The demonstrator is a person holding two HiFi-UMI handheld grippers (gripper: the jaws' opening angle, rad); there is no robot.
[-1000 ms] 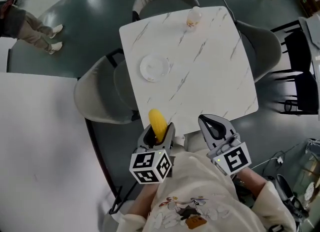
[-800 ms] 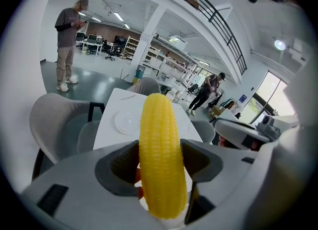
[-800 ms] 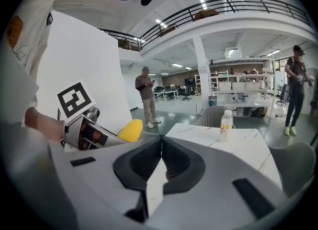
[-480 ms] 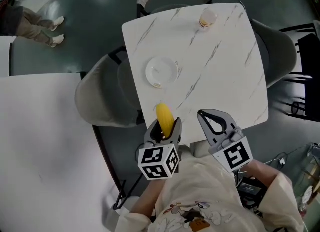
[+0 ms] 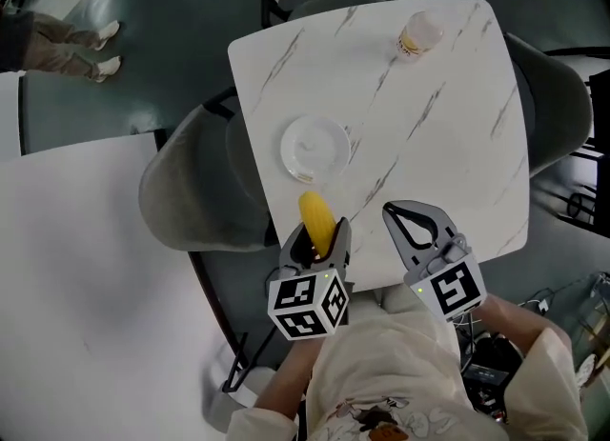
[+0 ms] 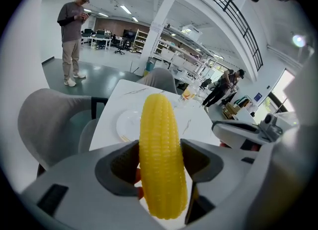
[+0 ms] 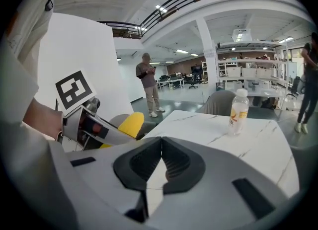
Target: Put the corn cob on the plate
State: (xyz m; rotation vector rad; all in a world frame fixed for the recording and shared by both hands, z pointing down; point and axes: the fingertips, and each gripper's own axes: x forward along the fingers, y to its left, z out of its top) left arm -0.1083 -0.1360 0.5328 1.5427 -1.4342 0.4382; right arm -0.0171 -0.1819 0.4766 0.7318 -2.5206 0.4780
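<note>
A yellow corn cob (image 5: 316,219) (image 6: 161,154) stands upright between the jaws of my left gripper (image 5: 319,237) (image 6: 160,162), which is shut on it over the table's near edge. The cob's tip (image 7: 125,123) also shows at the left of the right gripper view. A white plate (image 5: 315,147) (image 6: 128,123) lies on the marble table (image 5: 429,134), a short way beyond the cob. My right gripper (image 5: 416,223) (image 7: 160,162) hovers just right of the left one, its jaws shut together with nothing held.
A clear bottle with an orange label (image 5: 418,36) (image 7: 238,106) lies or stands at the table's far right. Grey chairs (image 5: 191,187) ring the table. A large white board (image 5: 91,277) lies at left. A person (image 6: 72,38) stands beyond the table.
Both grippers have held their pose while the view shifted; the table and plate now sit slightly closer to the corn cob than before.
</note>
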